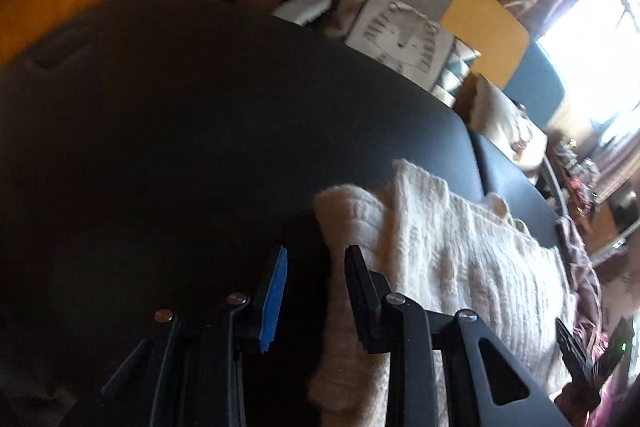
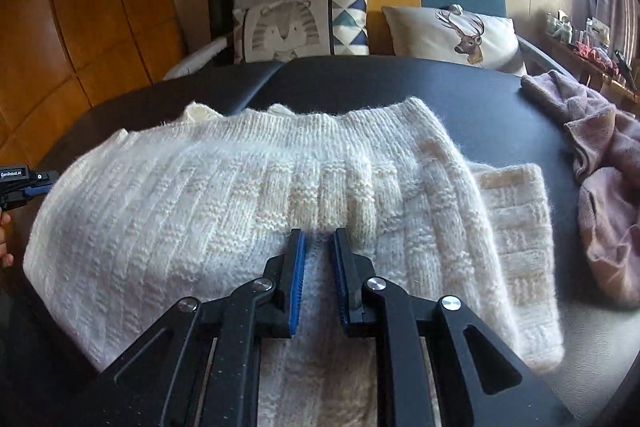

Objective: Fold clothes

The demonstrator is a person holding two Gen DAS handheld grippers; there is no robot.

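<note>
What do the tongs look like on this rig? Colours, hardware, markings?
Both tongs, left and right, are matte black linkage frames with silver pivot screws and triangular cut-outs in the outer arms. The fingers carry ribbed blue pads on their inner faces. In the right wrist view the left unit's body shows a white label, apparently "GenRobot.AI", and blue trim. No cables or sleeves visible.

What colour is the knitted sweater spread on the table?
Cream white, with a ribbed, blocky knit texture. The sweater shows best in the right wrist view.

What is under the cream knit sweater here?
The cream knit sweater lies on the black table; its own folded sleeve pokes out from beneath at the right. Anything else beneath it is covered by the knit.
</note>
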